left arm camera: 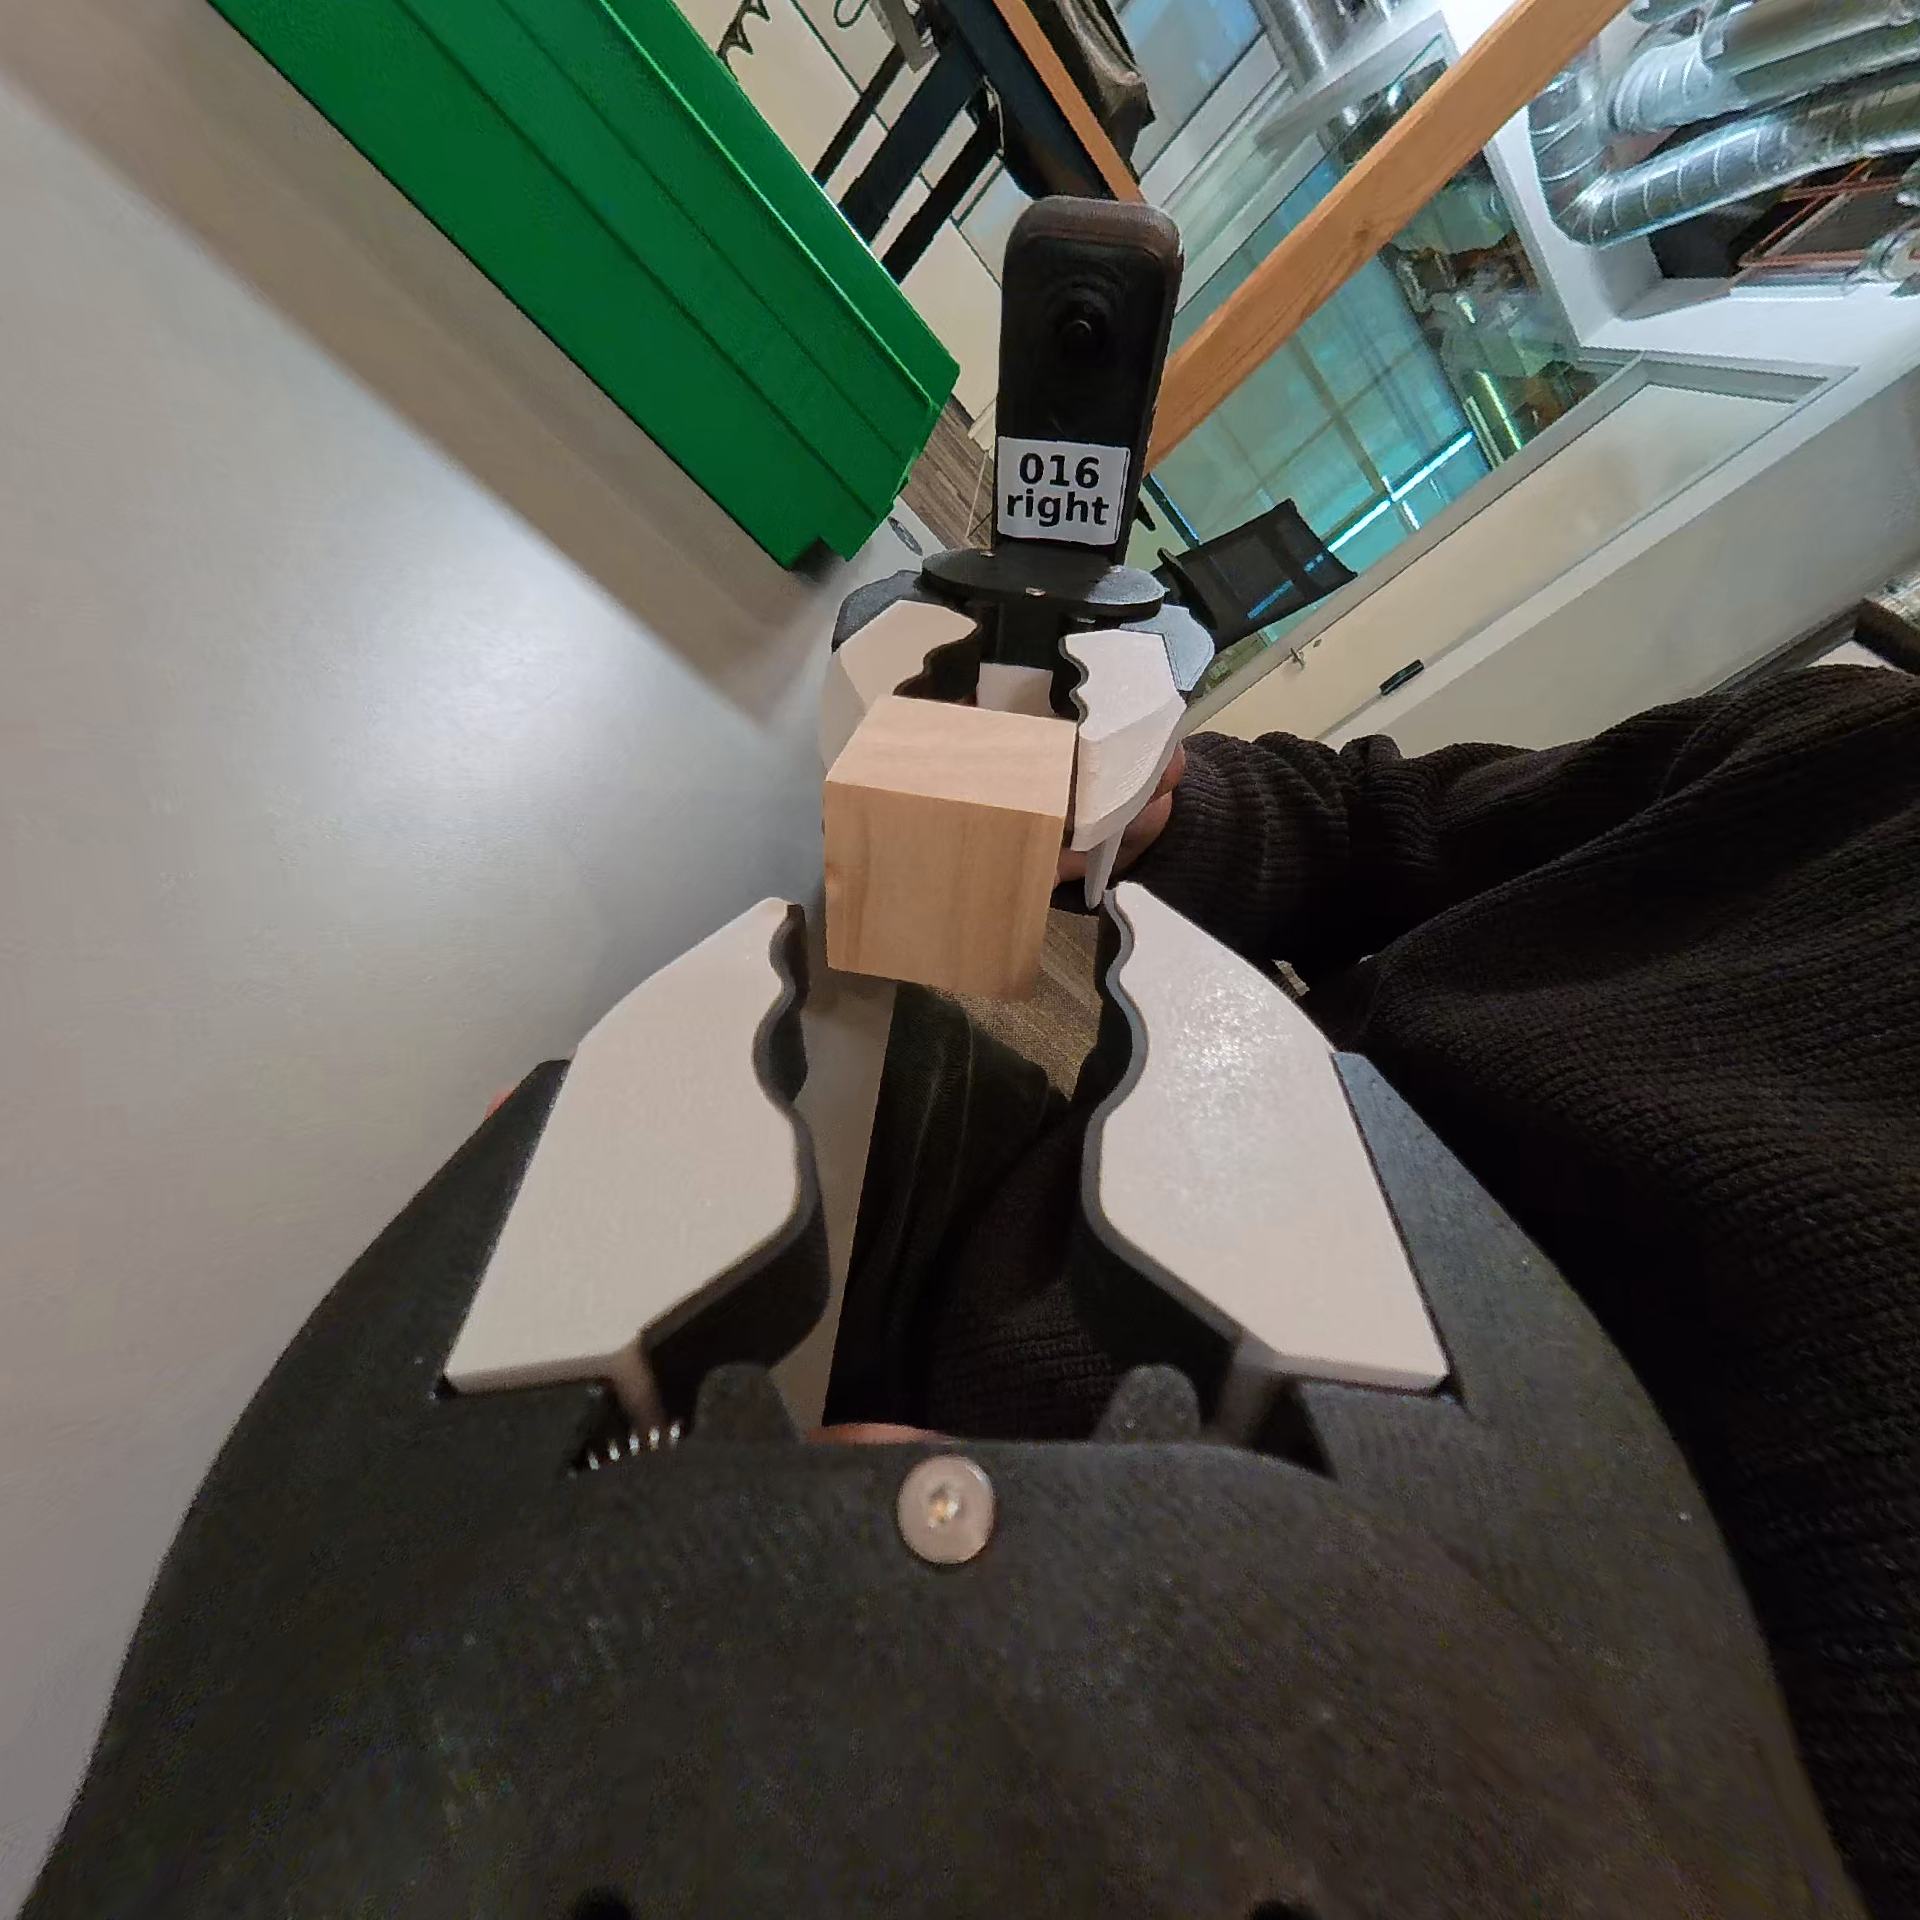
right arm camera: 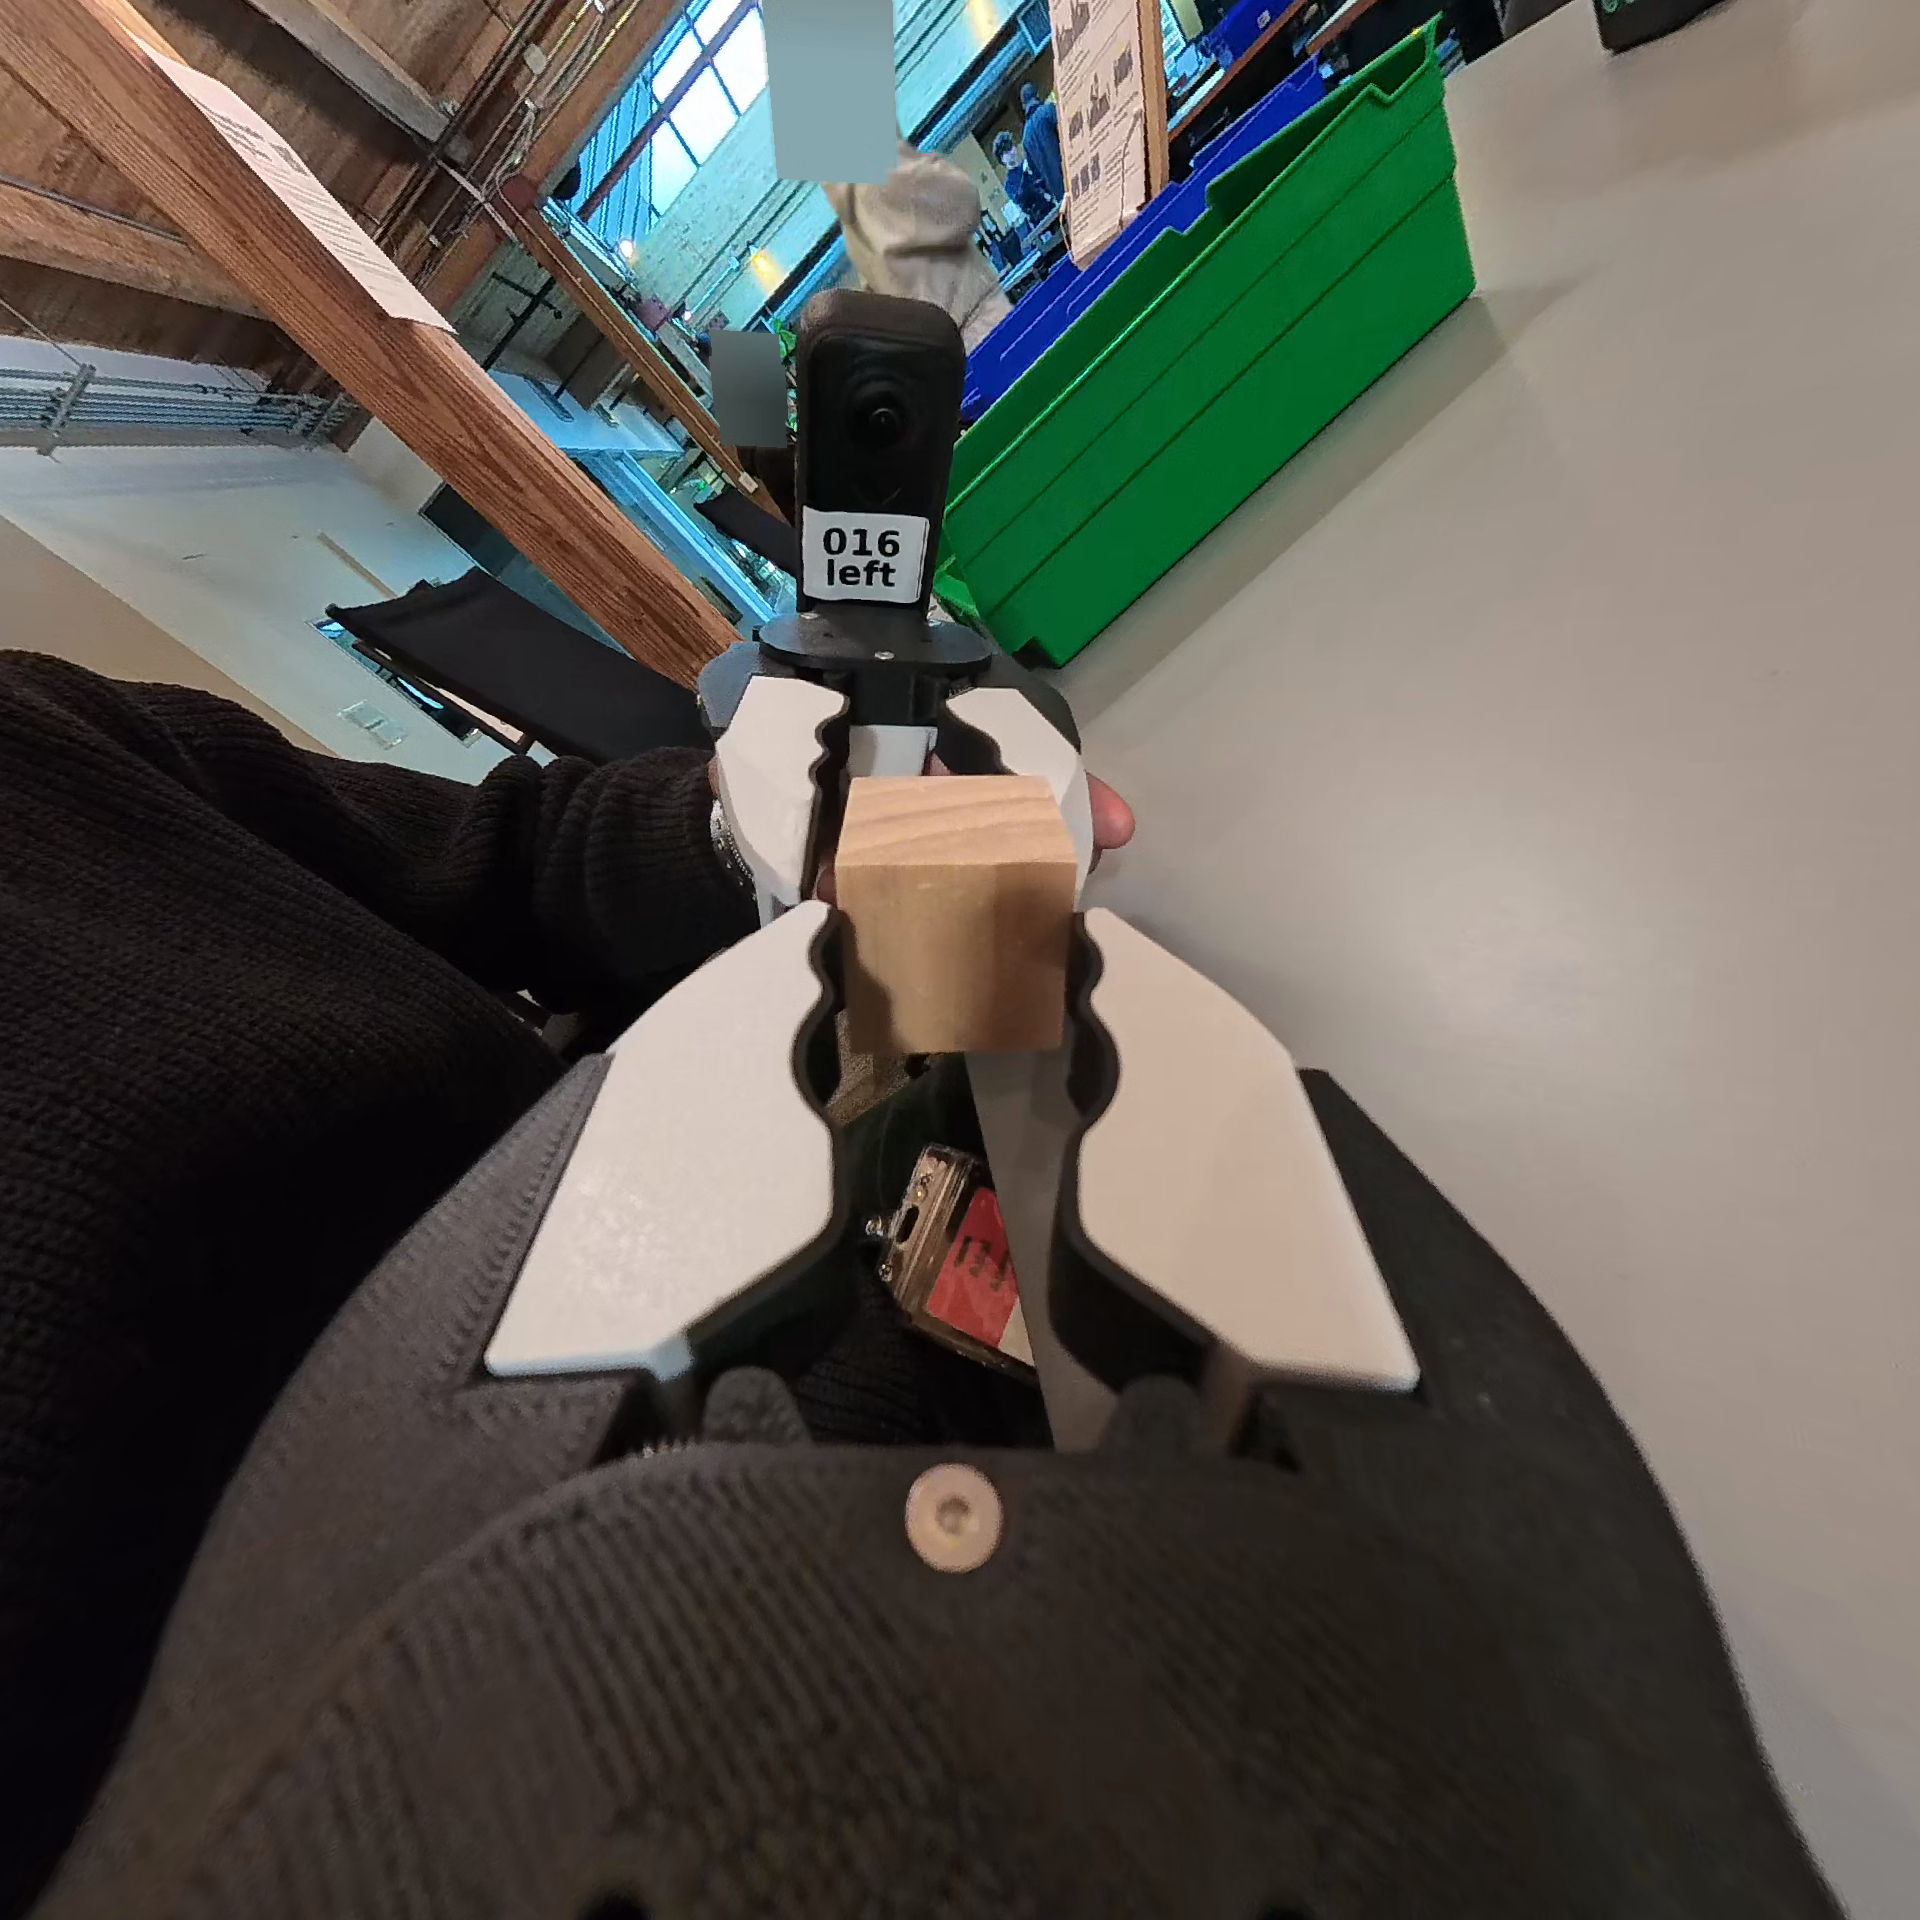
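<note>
A plain wooden cube (right arm camera: 951, 914) is held in the air between two grippers that face each other. My right gripper (right arm camera: 956, 925) is shut on it, both fingertips pressed against its sides. In the left wrist view the cube (left arm camera: 945, 862) sits at the tips of my left gripper (left arm camera: 956, 914). The left jaws are open around the cube's near end, with a small gap on each side. One white finger (left arm camera: 1127, 748) of the right gripper shows beside the cube. The left gripper's fingers (right arm camera: 764, 800) show behind the cube in the right wrist view.
A pale grey table (right arm camera: 1507, 935) lies beside the grippers, and it also shows in the left wrist view (left arm camera: 312, 727). A green bin (right arm camera: 1226, 416) stands on it, with a blue bin (right arm camera: 1091, 270) behind. A person's black sleeves (left arm camera: 1558, 987) and a red card (right arm camera: 966, 1268) are close by. Wooden posts and people are in the background.
</note>
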### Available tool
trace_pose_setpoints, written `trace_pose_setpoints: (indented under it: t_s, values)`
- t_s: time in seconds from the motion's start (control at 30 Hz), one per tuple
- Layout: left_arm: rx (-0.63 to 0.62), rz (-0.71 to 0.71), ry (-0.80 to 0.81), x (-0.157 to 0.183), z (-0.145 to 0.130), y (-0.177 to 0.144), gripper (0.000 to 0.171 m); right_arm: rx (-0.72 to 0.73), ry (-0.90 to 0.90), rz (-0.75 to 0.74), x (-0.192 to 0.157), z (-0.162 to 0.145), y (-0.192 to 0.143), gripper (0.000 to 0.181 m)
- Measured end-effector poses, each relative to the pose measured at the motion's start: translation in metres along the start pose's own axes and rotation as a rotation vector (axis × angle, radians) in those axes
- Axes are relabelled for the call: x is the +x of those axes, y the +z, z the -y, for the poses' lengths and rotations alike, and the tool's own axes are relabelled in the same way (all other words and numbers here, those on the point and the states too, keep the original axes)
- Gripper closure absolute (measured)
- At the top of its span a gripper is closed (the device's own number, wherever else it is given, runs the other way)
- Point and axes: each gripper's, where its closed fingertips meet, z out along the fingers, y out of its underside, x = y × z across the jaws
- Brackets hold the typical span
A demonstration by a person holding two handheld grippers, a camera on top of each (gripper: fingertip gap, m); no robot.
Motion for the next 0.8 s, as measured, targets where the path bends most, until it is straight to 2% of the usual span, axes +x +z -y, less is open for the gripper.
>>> trace_pose_setpoints:
  t_s: [0.13, 0.2, 0.27, 0.33, 0.43, 0.5, 0.57, 0.67, 0.73, 0.8]
  values:
    - [0.024, 0.025, 0.029, -0.003, 0.007, -0.006, 0.118, 0.029, -0.032, -0.014, -0.002, 0.012, -0.007, 0.139]
    - [0.056, 0.036, 0.035, -0.004, 0.013, -0.011, 0.118, 0.109, -0.087, -0.043, -0.006, 0.042, -0.024, 0.140]
    - [0.083, 0.049, 0.024, -0.008, 0.018, -0.015, 0.118, 0.235, -0.159, -0.083, -0.012, 0.090, -0.060, 0.140]
    - [0.094, 0.054, 0.000, -0.013, 0.019, -0.016, 0.118, 0.345, -0.244, -0.160, -0.015, 0.137, -0.110, 0.140]
    - [0.099, 0.056, -0.029, -0.017, 0.019, -0.016, 0.118, 0.331, -0.375, -0.364, 0.006, 0.186, -0.186, 0.139]
    - [0.093, 0.062, -0.028, -0.020, 0.017, -0.014, 0.118, 0.235, -0.459, -0.554, 0.042, 0.204, -0.232, 0.139]
    - [0.080, 0.072, -0.018, -0.022, 0.016, -0.012, 0.118, 0.054, -0.531, -0.751, 0.091, 0.209, -0.273, 0.139]
    - [0.058, 0.096, -0.003, -0.026, 0.012, -0.008, 0.118, -0.386, -0.574, -0.892, 0.154, 0.182, -0.317, 0.139]
    - [0.046, 0.113, 0.012, -0.029, 0.010, -0.006, 0.118, -0.725, -0.657, -0.912, 0.179, 0.156, -0.341, 0.139]
    - [0.035, 0.136, 0.031, -0.031, 0.008, -0.003, 0.118, -1.001, -0.709, -0.907, 0.195, 0.136, -0.357, 0.139]
